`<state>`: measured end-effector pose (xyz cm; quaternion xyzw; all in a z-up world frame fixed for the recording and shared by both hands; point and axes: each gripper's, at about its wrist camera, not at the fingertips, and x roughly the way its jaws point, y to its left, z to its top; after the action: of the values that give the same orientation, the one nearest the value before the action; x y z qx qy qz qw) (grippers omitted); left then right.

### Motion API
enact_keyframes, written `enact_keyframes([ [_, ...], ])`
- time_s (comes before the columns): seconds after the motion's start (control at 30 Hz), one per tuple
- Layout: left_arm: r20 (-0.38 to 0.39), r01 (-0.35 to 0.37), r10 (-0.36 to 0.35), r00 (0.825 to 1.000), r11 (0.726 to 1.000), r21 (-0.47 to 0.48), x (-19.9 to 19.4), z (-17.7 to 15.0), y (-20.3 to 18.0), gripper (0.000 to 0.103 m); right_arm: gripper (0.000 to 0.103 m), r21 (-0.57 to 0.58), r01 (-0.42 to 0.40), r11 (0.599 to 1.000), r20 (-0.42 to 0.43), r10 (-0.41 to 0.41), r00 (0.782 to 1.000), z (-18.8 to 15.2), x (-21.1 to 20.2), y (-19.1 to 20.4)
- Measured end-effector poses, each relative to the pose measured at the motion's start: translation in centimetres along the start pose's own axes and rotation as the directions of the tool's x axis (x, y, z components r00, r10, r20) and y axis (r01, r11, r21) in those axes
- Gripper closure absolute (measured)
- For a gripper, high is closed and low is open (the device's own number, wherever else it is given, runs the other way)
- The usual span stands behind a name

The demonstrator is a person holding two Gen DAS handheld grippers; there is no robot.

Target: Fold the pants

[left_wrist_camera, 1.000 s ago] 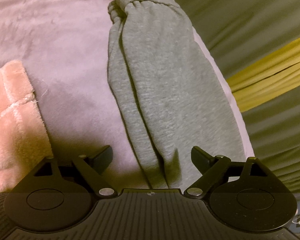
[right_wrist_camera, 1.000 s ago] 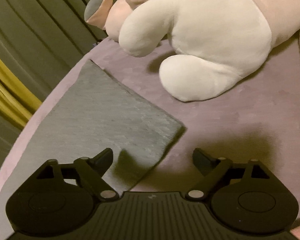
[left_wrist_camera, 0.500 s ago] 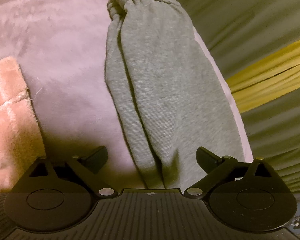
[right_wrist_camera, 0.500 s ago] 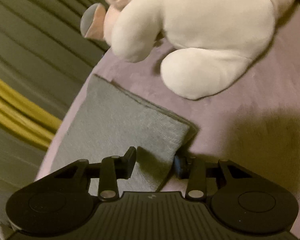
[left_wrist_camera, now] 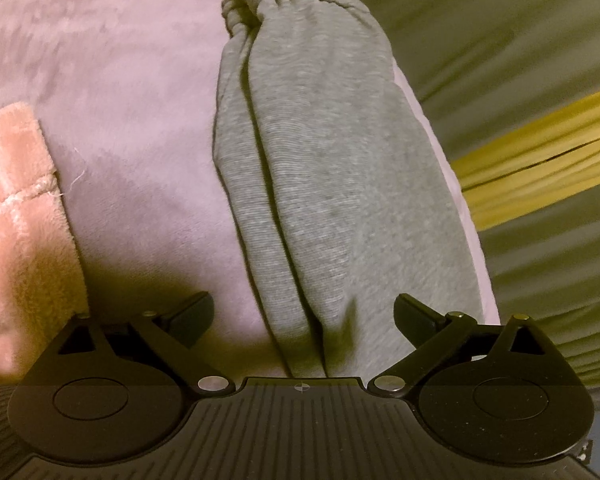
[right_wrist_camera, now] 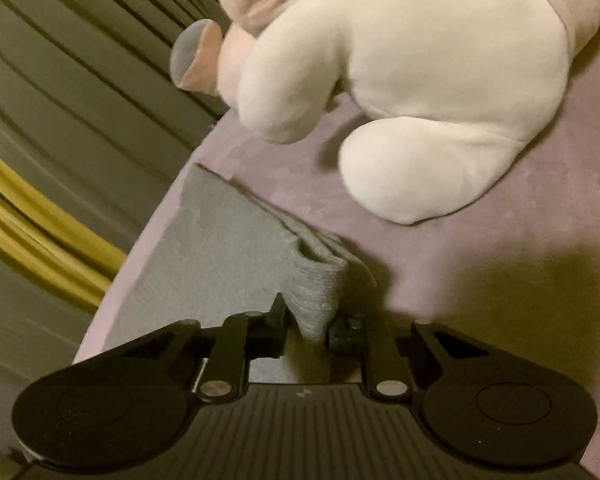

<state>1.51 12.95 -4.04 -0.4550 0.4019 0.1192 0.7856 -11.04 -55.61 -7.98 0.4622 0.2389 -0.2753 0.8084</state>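
1. The grey pants (left_wrist_camera: 320,168) lie along the edge of a bed covered with a mauve blanket (left_wrist_camera: 132,100). In the left wrist view the two legs are stacked one on the other and run away from the camera, with the gathered cuffs bunched at the far end.
2. The left gripper (left_wrist_camera: 303,314) hangs just above the near part of the legs. Its jaws are spread wide, one finger over the blanket and the other over the grey cloth, and nothing is held between them.
3. A pink fleece cloth (left_wrist_camera: 16,232) lies on the blanket at the left of that view, apart from the pants.
4. In the right wrist view the other end of the pants (right_wrist_camera: 220,248) lies flat at the bed edge. Its near corner is pulled up into a small peak with the layers showing.
5. The right gripper (right_wrist_camera: 309,322) has its jaws drawn narrow and pinches that raised corner of the pants between its fingers (right_wrist_camera: 278,320).
6. A white and pink plush toy (right_wrist_camera: 440,80) rests on the blanket beyond the pants, near them but not touching.
7. Olive curtains (right_wrist_camera: 68,92) with a yellow band hang beside the bed.
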Motion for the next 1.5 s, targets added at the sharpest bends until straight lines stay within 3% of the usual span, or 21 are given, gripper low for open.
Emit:
enact_keyframes([
  [0.33,-0.006,0.012,-0.012,1.0,1.0,-0.014,0.0,0.2,0.3,0.002,0.078,0.092,-0.016,0.996,-0.03,0.019,0.999,0.5,0.2,-1.3],
  [0.43,-0.009,0.018,-0.018,1.0,1.0,-0.019,0.0,0.3,0.5,0.002,0.077,0.027,0.008,1.0,-0.022,-0.007,1.0,0.4,0.1,-0.2],
  [0.63,-0.016,0.004,-0.003,1.0,1.0,0.016,-0.3,0.1,0.1,0.002,0.091,-0.098,0.16,0.982,0.0,-0.161,0.987,0.2,0.5,3.0],
  [0.7,-0.012,-0.006,0.007,1.0,0.999,0.049,-0.6,-0.1,-0.4,0.002,0.092,-0.119,0.173,0.978,0.035,-0.17,0.985,0.3,-0.2,4.8],
  [0.77,0.002,-0.002,0.001,1.0,0.998,0.058,-0.9,-0.2,-0.4,0.002,0.093,-0.225,0.192,0.955,0.102,-0.173,0.98,0.2,-1.5,8.6],
  [0.87,0.025,0.01,-0.011,1.0,1.0,0.027,-1.5,-0.1,0.0,0.002,0.093,-0.491,0.134,0.861,0.203,-0.036,0.979,-2.5,-4.2,16.9],
  [0.9,0.034,0.015,-0.016,0.999,1.0,0.014,-1.8,-0.1,0.2,0.002,0.093,-0.594,0.073,0.801,0.198,0.058,0.978,-4.4,-5.4,20.2],
  [0.97,0.046,0.028,-0.028,0.999,1.0,0.001,-2.3,-0.1,0.6,0.002,0.093,-0.75,-0.033,0.661,0.141,0.209,0.968,-8.8,-7.3,24.9],
  [1.03,0.054,0.042,-0.041,0.998,0.999,-0.004,-2.7,-0.1,0.9,0.002,0.093,-0.873,-0.142,0.466,0.01,0.309,0.951,-15.3,-8.5,28.7],
  [1.13,0.061,0.061,-0.062,0.996,0.998,0.009,-3.2,-0.2,0.9,0.002,0.093,-0.926,-0.28,0.254,-0.196,0.311,0.93,-24.3,-7.6,30.0],
  [1.17,0.059,0.066,-0.067,0.996,0.998,0.015,-3.2,-0.2,0.9,0.002,0.092,-0.932,-0.314,0.179,-0.265,0.25,0.931,-28.0,-6.4,29.8],
  [1.2,0.055,0.068,-0.069,0.996,0.997,0.021,-3.3,-0.2,1.0,0.002,0.092,-0.932,-0.338,0.132,-0.314,0.172,0.934,-30.7,-5.1,29.5],
  [1.23,0.052,0.068,-0.07,0.996,0.997,0.025,-3.4,-0.1,1.2,0.002,0.092,-0.928,-0.357,0.102,-0.349,0.087,0.933,-33.0,-3.8,29.1],
  [1.27,0.05,0.069,-0.071,0.996,0.997,0.026,-3.4,-0.1,1.2,0.002,0.091,-0.943,-0.325,0.079,-0.321,0.06,0.945,-34.9,-3.3,28.4],
  [1.33,0.041,0.076,-0.077,0.996,0.997,0.029,-3.1,0.0,1.1,0.002,0.089,-0.964,-0.267,-0.007,-0.267,0.088,0.96,-36.3,-4.3,28.5],
  [1.37,0.036,0.081,-0.082,0.996,0.996,0.027,-3.0,0.0,1.2,0.002,0.09,-0.963,-0.27,-0.01,-0.27,0.091,0.959,-36.2,-4.7,28.7],
  [1.43,0.03,0.088,-0.088,0.996,0.996,0.018,-2.7,0.0,1.2,0.002,0.092,-0.947,-0.314,0.074,-0.305,0.114,0.946,-34.4,-5.4,29.0],
  [1.5,0.023,0.086,-0.086,0.996,0.996,0.023,-2.4,0.0,1.0,0.002,0.092,-0.921,-0.343,0.183,-0.322,0.135,0.937,-32.3,-6.1,28.8],
])
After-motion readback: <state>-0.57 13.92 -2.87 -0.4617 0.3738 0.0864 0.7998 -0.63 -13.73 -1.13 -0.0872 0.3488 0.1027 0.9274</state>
